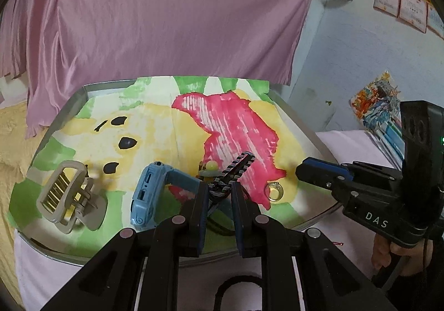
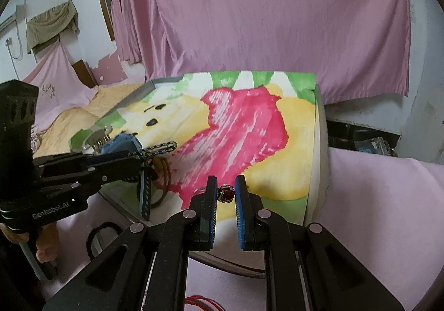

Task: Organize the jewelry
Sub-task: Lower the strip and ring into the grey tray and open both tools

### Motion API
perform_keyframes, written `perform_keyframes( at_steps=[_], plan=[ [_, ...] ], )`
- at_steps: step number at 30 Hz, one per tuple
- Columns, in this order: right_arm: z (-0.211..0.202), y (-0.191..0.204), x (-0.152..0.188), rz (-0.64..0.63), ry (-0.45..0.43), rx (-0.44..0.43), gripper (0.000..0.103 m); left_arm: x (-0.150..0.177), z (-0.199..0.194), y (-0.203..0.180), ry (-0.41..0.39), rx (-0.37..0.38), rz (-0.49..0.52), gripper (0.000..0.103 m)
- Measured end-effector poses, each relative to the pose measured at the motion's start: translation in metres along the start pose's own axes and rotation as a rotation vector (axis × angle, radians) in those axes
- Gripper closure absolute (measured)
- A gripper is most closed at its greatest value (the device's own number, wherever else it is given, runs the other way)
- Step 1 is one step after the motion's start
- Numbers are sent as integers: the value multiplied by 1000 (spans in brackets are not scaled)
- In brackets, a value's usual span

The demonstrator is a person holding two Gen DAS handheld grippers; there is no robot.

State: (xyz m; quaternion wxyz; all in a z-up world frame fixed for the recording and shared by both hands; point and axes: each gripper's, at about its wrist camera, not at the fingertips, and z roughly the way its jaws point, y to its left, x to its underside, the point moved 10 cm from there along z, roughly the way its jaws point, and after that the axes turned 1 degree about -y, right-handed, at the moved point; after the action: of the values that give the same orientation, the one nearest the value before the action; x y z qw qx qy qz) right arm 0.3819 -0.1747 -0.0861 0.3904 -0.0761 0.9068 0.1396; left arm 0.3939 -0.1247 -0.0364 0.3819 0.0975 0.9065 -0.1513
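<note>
My left gripper (image 1: 220, 186) is shut on a braided black-and-white band (image 1: 238, 165), which sticks up and away over the painted paper. From the right wrist view the same gripper (image 2: 151, 169) comes in from the left with the band (image 2: 161, 147). My right gripper (image 2: 226, 179) is shut on a small red-stone ring (image 2: 226, 194) near the table's front edge. Its tip (image 1: 301, 169) shows at the right in the left wrist view. A blue watch (image 1: 149, 194), a beige claw clip (image 1: 63, 194) and a gold ring (image 1: 273, 191) lie on the paper.
The round table has a metal rim (image 1: 88, 88) and a painted paper cover (image 2: 277, 127). A small yellow-green piece (image 1: 211, 166) and brown hair ties (image 2: 163, 172) lie near the band. A black hair loop (image 2: 97, 238) rests on pink cloth below. A pink curtain hangs behind.
</note>
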Motion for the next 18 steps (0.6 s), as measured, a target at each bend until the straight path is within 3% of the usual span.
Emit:
perform_keyframes(
  at_steps=[14, 16, 18],
  plan=[
    [7, 2, 6, -11, 24, 6, 90, 7, 7, 3, 26, -20, 10, 86],
    [4, 3, 5, -13, 12, 8, 82, 7, 6, 3, 23, -16, 7, 84],
    [0, 2, 3, -10, -4, 14, 61, 6, 5, 3, 14, -7, 1, 80]
  ],
)
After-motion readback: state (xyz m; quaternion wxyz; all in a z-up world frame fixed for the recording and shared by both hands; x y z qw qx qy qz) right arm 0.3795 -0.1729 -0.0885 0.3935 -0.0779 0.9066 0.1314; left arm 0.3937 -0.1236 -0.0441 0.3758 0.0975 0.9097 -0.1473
